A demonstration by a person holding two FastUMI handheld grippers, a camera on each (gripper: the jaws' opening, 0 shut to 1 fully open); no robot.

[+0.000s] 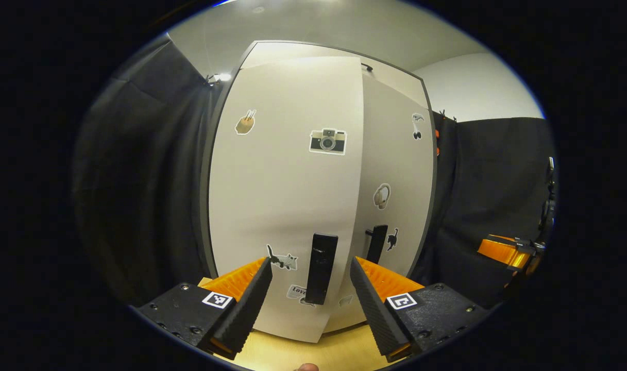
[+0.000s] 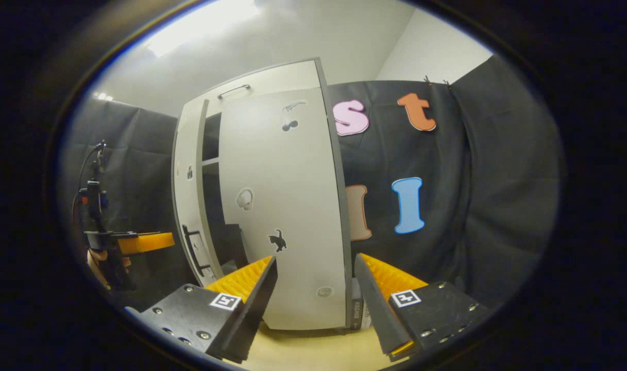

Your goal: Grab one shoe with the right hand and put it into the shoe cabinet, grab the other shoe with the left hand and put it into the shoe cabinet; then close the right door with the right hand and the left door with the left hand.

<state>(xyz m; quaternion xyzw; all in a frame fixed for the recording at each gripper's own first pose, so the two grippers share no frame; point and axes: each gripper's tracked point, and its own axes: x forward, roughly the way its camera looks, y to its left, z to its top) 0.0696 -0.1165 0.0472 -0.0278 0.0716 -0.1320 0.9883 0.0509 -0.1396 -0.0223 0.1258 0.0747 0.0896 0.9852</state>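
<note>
Both hand-held grippers [image 1: 310, 288] [image 2: 316, 288] gape, seemingly level, facing cabinet doors [image 1: 287, 196].

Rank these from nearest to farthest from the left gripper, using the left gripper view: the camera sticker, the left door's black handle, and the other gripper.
1. Left door's black handle: straight ahead, framed between the open fingers of the left gripper.
2. Camera sticker: higher up on the same door.
3. Other gripper: far off at the right edge, against the black cloth.

Shoe cabinet [image 1: 287, 196] – off-white doors, dark frame, black handle [image 1: 321, 268], cat and camera stickers; floor [image 2: 313, 350] – pale wood.
</note>
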